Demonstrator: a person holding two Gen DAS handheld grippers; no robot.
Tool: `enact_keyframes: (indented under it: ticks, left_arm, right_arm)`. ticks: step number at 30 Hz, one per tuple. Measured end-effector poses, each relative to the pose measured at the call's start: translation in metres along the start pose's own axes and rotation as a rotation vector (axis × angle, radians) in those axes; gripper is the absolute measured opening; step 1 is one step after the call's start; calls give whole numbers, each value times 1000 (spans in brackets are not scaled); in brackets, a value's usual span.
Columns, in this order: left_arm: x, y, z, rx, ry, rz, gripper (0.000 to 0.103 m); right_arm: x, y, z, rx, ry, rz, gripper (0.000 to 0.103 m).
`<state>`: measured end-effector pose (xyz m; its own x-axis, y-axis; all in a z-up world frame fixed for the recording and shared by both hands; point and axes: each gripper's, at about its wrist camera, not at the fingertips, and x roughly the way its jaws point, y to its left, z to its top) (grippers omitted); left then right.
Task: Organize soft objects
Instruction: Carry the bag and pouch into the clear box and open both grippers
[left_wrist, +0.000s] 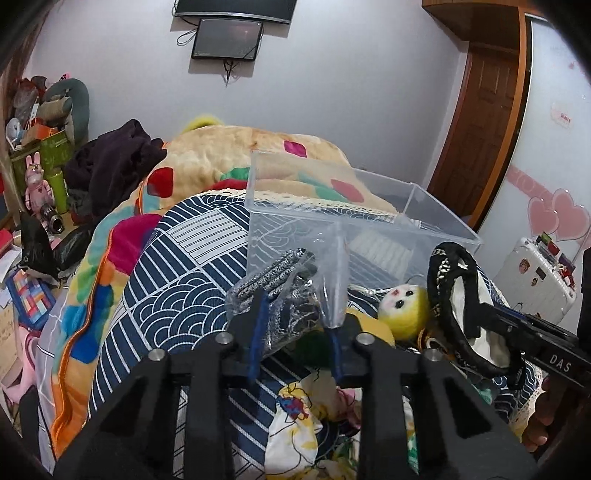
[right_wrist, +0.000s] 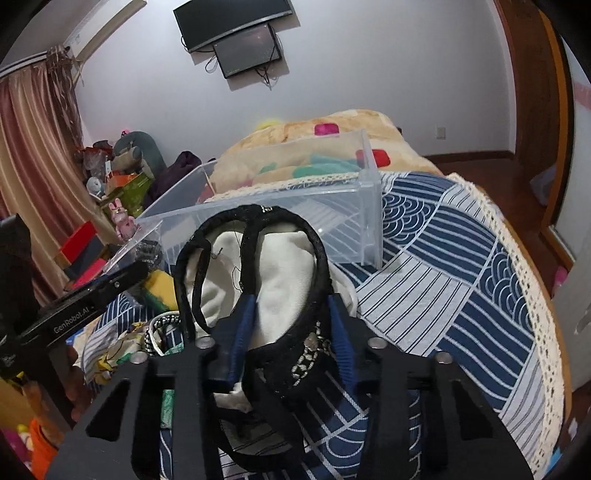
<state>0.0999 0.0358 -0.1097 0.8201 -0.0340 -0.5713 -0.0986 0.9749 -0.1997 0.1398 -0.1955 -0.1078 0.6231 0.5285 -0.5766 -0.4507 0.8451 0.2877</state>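
Observation:
My left gripper (left_wrist: 295, 317) is shut on a clear plastic bag of grey knit fabric (left_wrist: 273, 284), held above the blue patterned bedspread (left_wrist: 177, 280), just before the clear plastic box (left_wrist: 369, 229). My right gripper (right_wrist: 291, 314) is shut on a white garment with black trim (right_wrist: 284, 258), lifted near the box (right_wrist: 332, 206). The garment (left_wrist: 458, 295) and right gripper (left_wrist: 524, 325) also show at the right of the left wrist view. A yellow-haired doll (left_wrist: 406, 306) lies below the box. The left gripper body (right_wrist: 92, 295) shows at the left of the right wrist view.
A floral cloth (left_wrist: 303, 413) lies on the bed under my left gripper. A fleece blanket (left_wrist: 229, 155) with coloured patches is heaped behind the box. Dark clothes (left_wrist: 114, 162) and cluttered shelves (left_wrist: 40, 147) stand at the left. A white suitcase (left_wrist: 535, 273) stands at the right.

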Motion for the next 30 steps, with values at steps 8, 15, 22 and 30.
enact_keyframes:
  ticks: [8,15,22,30]
  left_arm:
    - [-20,4,2,-7,-39,-4,17]
    - [-45,6,12,-21,-104,-36,17]
    - [-65,0,27,-8,-165,-66,17]
    - [-65,-7,55,-10,-202,-85,17]
  right_arm:
    - [-12,2,7,-12,-61,17,15]
    - [-28,7,16,-38,-135,13,13]
    - [-46,15,26,-59,-218,-4,13]
    - [-57,13,53,-61,-309,-49,13]
